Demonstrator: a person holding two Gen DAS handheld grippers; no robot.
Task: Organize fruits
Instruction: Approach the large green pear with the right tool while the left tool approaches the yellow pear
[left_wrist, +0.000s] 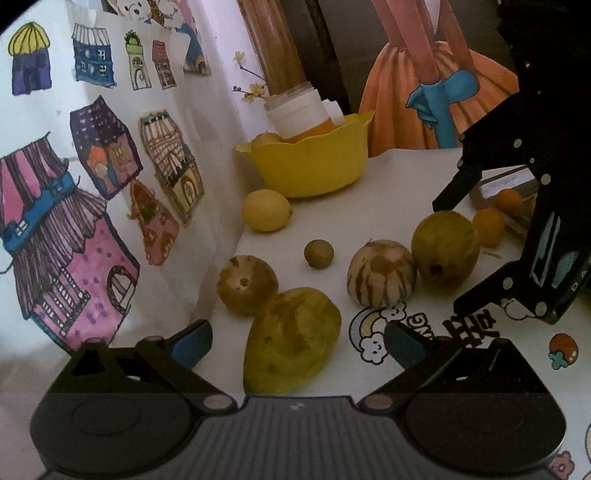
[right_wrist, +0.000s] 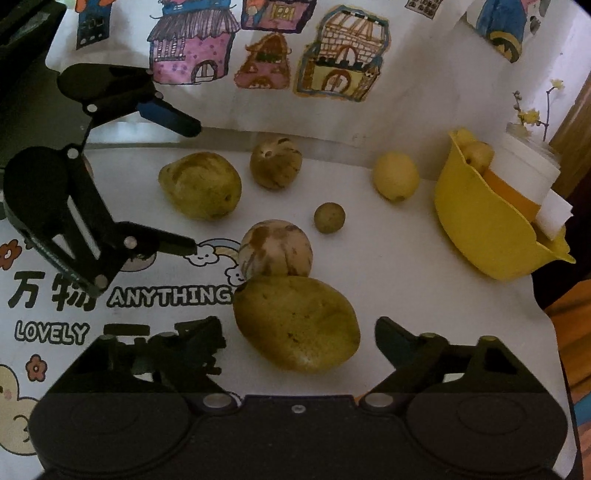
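Yellow-green fruit is lying loose across the white printed tablecloth (right_wrist: 406, 302). Going left to right, the left gripper (left_wrist: 295, 343) is straddling one large mottled mango-shaped fruit (left_wrist: 291, 339), jaws spread, not gripping. The right gripper (right_wrist: 299, 341) is bracketing another such fruit (right_wrist: 297, 323), released, pads not touching. The yellow scalloped plastic bowl (right_wrist: 476, 229) is waiting far right. Next, I judge, each must clamp, then lift bowlward.

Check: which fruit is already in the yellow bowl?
One small yellowish round fruit sits inside the yellow bowl, beside the orange jar. Every other fruit lies loose on the table.
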